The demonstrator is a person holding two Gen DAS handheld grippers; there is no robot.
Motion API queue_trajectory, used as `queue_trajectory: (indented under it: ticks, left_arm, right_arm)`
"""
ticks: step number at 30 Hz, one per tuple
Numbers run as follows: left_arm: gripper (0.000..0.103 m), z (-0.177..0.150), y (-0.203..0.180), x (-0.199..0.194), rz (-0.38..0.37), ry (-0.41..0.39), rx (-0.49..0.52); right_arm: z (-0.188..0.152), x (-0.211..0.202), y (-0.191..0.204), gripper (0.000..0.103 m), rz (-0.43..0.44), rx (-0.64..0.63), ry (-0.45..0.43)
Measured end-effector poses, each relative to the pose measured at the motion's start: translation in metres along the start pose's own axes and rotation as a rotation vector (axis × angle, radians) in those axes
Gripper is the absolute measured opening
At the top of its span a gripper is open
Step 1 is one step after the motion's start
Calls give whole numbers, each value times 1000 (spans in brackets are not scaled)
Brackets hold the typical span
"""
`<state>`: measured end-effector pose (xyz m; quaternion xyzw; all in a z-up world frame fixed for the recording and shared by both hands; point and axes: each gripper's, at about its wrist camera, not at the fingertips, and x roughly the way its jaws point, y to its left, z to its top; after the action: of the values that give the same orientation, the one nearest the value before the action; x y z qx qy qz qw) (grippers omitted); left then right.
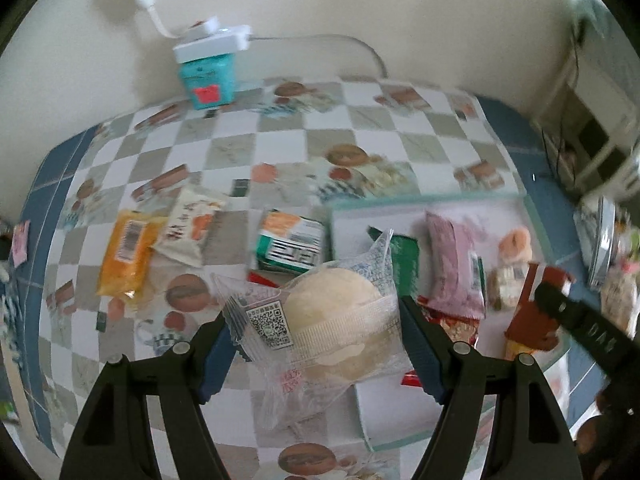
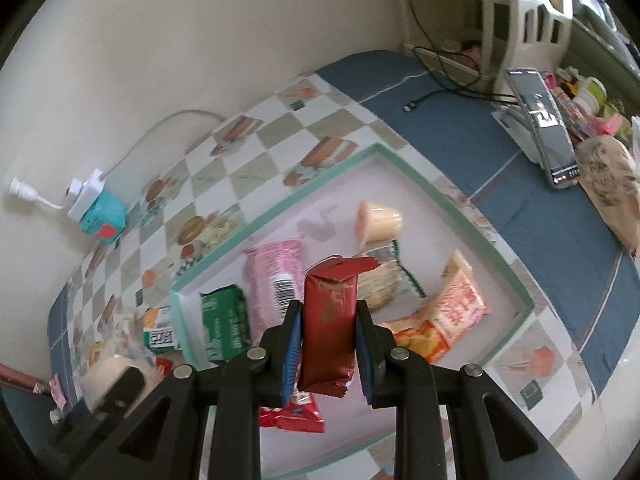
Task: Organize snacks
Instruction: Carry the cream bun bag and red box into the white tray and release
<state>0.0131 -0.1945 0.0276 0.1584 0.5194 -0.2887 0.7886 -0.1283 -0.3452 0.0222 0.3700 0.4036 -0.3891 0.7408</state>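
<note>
Here the desk [image 1: 280, 152], under a checked cloth printed with food pictures, fills both views and meets a pale wall at the back. On it lies a white tray [image 2: 400, 184] with a mint-green rim, the next largest thing, and it holds several snacks: a pink packet [image 2: 276, 276], a green packet [image 2: 226, 328] leaning over the tray's near-left rim, an orange-and-pink packet [image 2: 456, 304], a small jelly cup [image 2: 378, 220] on its side and a red packet [image 2: 296, 416] near the front edge. Outside the tray, on the cloth, lie an orange packet [image 1: 128, 252], a white packet [image 1: 192, 224] overlapping it, and a green-and-white packet [image 1: 292, 244] just beside the tray's left rim. A teal box [image 1: 208, 76] with a white power strip on top stands by the wall. The left claw [image 1: 320, 336] is clamped on a round bun in clear wrap [image 1: 332, 320], held above the tray's left rim. The right claw [image 2: 328, 344] is clamped on a dark red packet [image 2: 328, 320], upright between the blue pads, over the tray.
</note>
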Motion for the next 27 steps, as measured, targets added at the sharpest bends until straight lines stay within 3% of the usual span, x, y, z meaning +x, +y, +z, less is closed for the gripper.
queue_trajectory:
  ticks: [10, 27]
  left_arm:
    - [77, -13, -55, 30, 11, 42, 143]
    - [78, -18, -81, 39, -73, 66, 178]
  right_arm:
    - [6, 9, -23, 27, -8, 45, 26]
    - [9, 15, -32, 27, -2, 59, 54]
